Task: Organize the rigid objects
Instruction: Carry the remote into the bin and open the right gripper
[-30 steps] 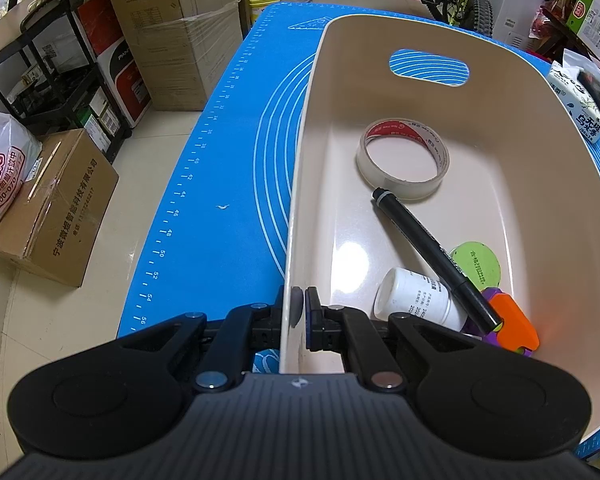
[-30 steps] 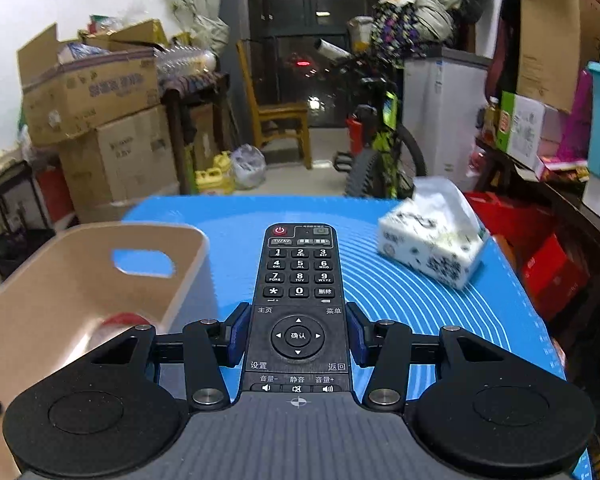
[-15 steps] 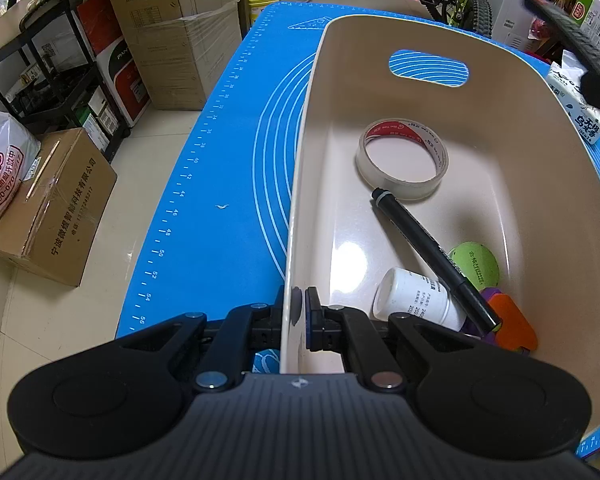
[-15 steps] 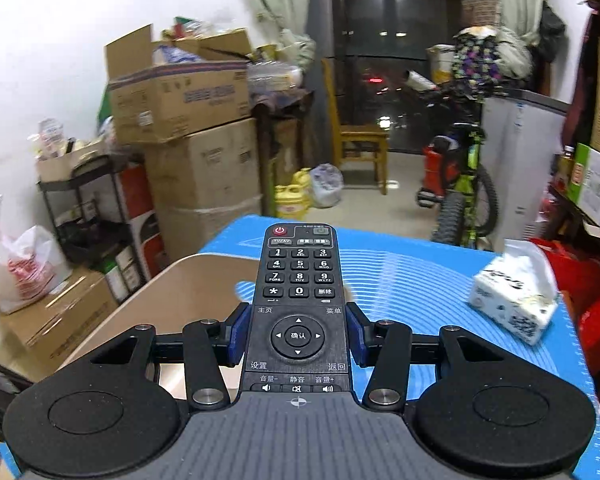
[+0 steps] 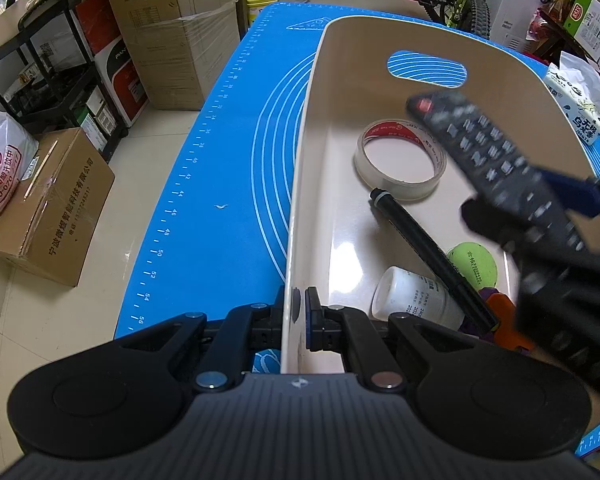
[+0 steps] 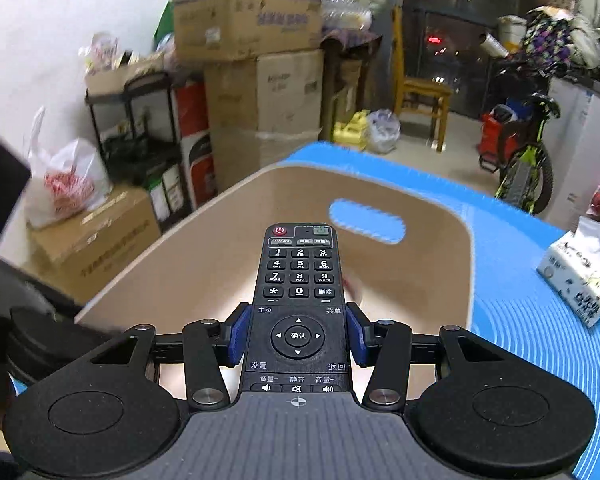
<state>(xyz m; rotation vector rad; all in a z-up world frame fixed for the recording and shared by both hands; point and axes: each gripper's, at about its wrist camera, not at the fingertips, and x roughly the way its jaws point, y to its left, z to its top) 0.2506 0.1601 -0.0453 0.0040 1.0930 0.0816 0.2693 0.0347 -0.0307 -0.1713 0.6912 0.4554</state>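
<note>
A cream plastic bin [image 5: 312,128] stands on the blue mat [image 5: 228,184]. My left gripper [image 5: 301,306] is shut on the bin's near left wall. Inside lie a roll of clear tape [image 5: 400,160], a black marker [image 5: 432,256], a white bottle [image 5: 412,296], a green disc [image 5: 474,264] and an orange and purple piece [image 5: 504,320]. My right gripper [image 6: 298,334] is shut on a black remote control [image 6: 299,304] and holds it over the bin [image 6: 204,256]. The remote [image 5: 492,160] shows blurred above the bin's right side in the left wrist view.
A tissue pack [image 5: 576,104] lies on the mat right of the bin, also in the right wrist view [image 6: 580,272]. Cardboard boxes [image 5: 48,208], a black shelf rack [image 5: 44,80] and a bicycle [image 6: 524,168] stand on the floor around the table.
My right gripper has carried the remote left from over the mat to above the bin. The remote has come into the left wrist view. My left gripper has held still on the wall.
</note>
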